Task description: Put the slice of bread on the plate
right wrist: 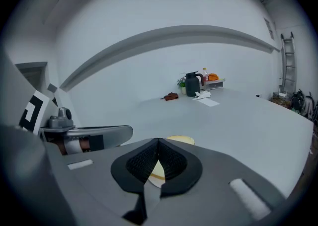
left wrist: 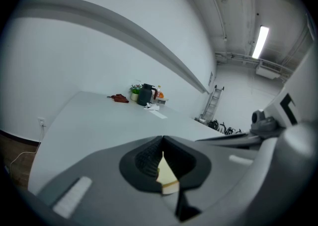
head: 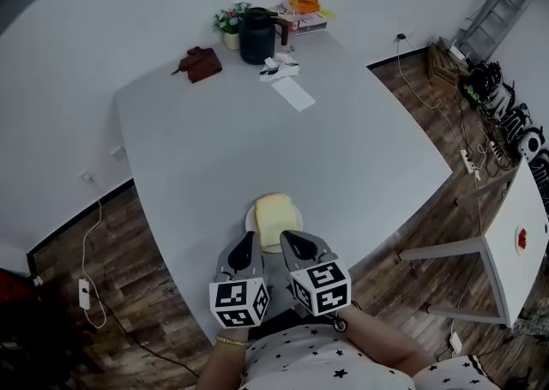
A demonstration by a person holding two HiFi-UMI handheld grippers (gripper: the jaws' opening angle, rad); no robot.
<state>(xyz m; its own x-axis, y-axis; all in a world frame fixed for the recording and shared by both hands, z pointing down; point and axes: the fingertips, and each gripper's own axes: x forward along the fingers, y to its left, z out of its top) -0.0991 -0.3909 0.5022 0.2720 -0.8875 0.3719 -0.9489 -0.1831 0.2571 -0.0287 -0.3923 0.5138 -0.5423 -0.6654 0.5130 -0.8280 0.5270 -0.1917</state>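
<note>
A pale slice of bread (head: 274, 213) lies flat on a small white plate (head: 250, 224) near the front edge of the grey table (head: 214, 148). Both grippers hover just in front of it, side by side and pointing at it. My left gripper (head: 246, 241) is shut with nothing in it, its tips over the plate's near left rim. My right gripper (head: 288, 238) is shut and empty too, its tips at the slice's near edge. In the left gripper view the bread (left wrist: 166, 175) shows through the gap under the closed jaws, as the bread (right wrist: 181, 140) does in the right gripper view.
At the table's far end stand a dark kettle (head: 256, 35), a small potted plant (head: 230, 24), a brown object (head: 200, 63), white papers (head: 292, 90) and orange items (head: 304, 5). A white side table (head: 515, 243) and a ladder (head: 497, 11) are off to the right.
</note>
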